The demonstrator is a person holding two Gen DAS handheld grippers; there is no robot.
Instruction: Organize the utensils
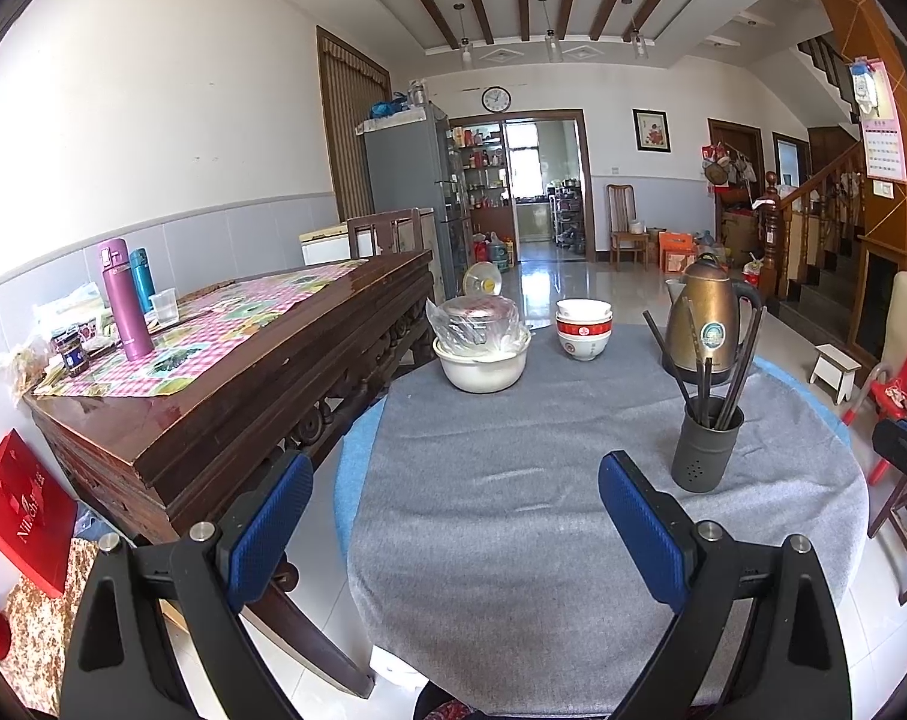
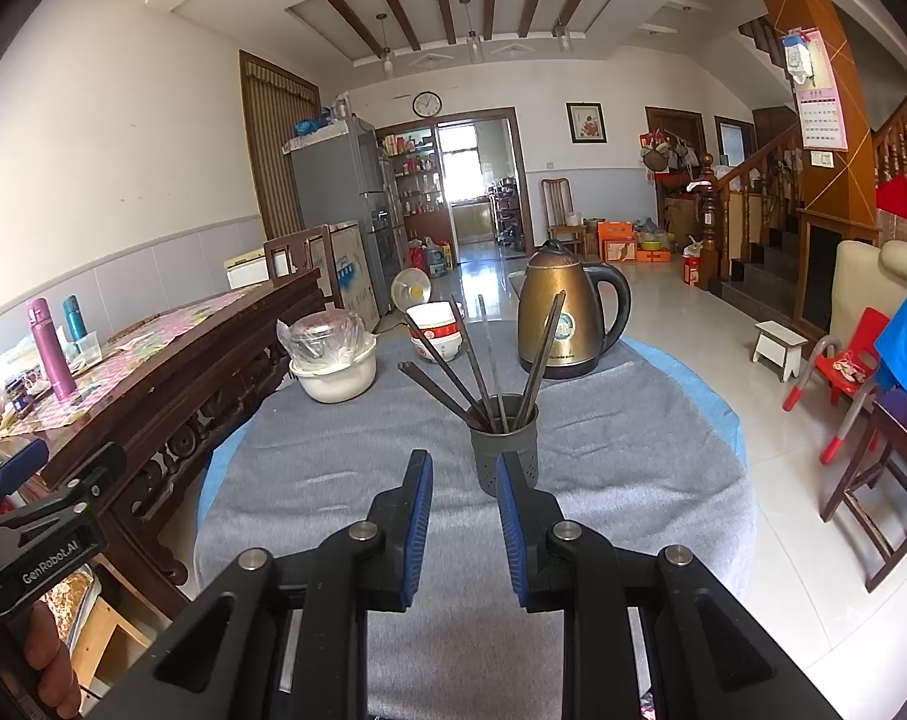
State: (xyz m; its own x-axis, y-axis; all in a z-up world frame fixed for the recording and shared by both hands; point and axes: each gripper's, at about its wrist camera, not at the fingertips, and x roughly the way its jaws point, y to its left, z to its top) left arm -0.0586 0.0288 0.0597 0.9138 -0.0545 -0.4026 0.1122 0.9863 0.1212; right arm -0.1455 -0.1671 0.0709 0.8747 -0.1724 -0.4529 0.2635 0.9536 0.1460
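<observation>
Our right claw [image 2: 464,468] hangs over the near part of the round grey-clothed surface [image 2: 633,468] with its blue-padded jaws narrowly parted and nothing between them. Just ahead of its tips, slightly toward the right finger, stands the dark grey perforated cylindrical utensil holder [image 2: 504,444], and the bundle of dark chopsticks [image 2: 483,354] fans upward out of it. Our left claw [image 1: 453,480] stands wide and empty, with the same holder [image 1: 706,450] ahead and to the right of its right finger, apart from it. Farther beyond the holder we see a bronze electric kettle [image 2: 564,318]. Ahead and to the left sit stacked red-and-white bowls [image 1: 583,327] and a white bowl holding a plastic-wrapped metal pot [image 1: 482,348].
</observation>
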